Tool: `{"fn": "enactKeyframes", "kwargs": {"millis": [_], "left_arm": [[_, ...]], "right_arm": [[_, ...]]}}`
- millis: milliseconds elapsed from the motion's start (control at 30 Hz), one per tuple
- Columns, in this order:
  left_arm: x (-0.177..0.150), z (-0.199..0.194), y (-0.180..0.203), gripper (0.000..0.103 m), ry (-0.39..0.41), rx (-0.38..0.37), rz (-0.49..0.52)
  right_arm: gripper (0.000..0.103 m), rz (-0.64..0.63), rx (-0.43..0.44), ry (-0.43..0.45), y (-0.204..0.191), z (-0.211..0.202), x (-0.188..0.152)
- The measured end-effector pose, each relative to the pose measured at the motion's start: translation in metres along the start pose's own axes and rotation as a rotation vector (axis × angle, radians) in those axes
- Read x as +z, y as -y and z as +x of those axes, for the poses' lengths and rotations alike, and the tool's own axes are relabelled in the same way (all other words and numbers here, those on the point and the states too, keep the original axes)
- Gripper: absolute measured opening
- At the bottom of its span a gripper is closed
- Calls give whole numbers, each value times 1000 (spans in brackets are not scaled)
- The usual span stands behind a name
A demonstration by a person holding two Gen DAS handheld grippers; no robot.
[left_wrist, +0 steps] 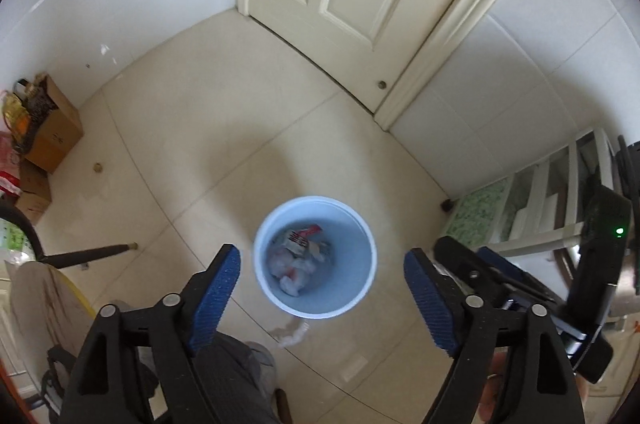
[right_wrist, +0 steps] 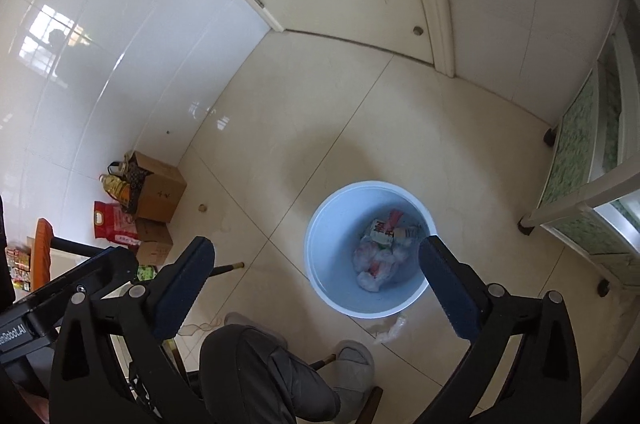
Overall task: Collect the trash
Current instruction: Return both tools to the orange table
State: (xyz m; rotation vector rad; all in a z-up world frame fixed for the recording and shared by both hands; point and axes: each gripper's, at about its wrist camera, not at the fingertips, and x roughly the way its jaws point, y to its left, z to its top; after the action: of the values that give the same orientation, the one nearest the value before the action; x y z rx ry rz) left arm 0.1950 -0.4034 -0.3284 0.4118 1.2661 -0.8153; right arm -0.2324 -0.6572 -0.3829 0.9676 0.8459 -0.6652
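Both grippers, left (left_wrist: pixel 322 298) and right (right_wrist: pixel 316 282), gape wide and empty above a round blue bin (left_wrist: pixel 362 288) of crumpled wrappers (left_wrist: pixel 298 260); ribbed blue pads (left_wrist: pixel 218 300).

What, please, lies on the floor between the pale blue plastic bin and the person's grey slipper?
A crumpled clear plastic wrapper lies on the tile, just outside the pale blue plastic bin and short of the grey slipper. The right wrist view shows it best.

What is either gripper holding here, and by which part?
Nothing. The left gripper and the right gripper both stand open and empty above the round pale-blue plastic bin, which holds crumpled wrappers.
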Motion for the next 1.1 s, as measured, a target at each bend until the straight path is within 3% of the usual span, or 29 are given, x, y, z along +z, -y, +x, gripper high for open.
{"fn": "enactKeyframes", "kwargs": {"millis": [267, 533, 867, 1100], "left_arm": [[-2, -50, -15, 85, 101, 22, 1], [-28, -140, -58, 90, 263, 17, -29], [-104, -245, -96, 96, 525, 97, -98], [-168, -303, -126, 99, 666, 157, -191]], "right_arm": [[103, -63, 1, 56, -37, -35, 1], [103, -163, 24, 136, -97, -83, -4], [103, -330, 98, 220, -199, -135, -29], [103, -485, 186, 241, -285, -152, -61]]}}
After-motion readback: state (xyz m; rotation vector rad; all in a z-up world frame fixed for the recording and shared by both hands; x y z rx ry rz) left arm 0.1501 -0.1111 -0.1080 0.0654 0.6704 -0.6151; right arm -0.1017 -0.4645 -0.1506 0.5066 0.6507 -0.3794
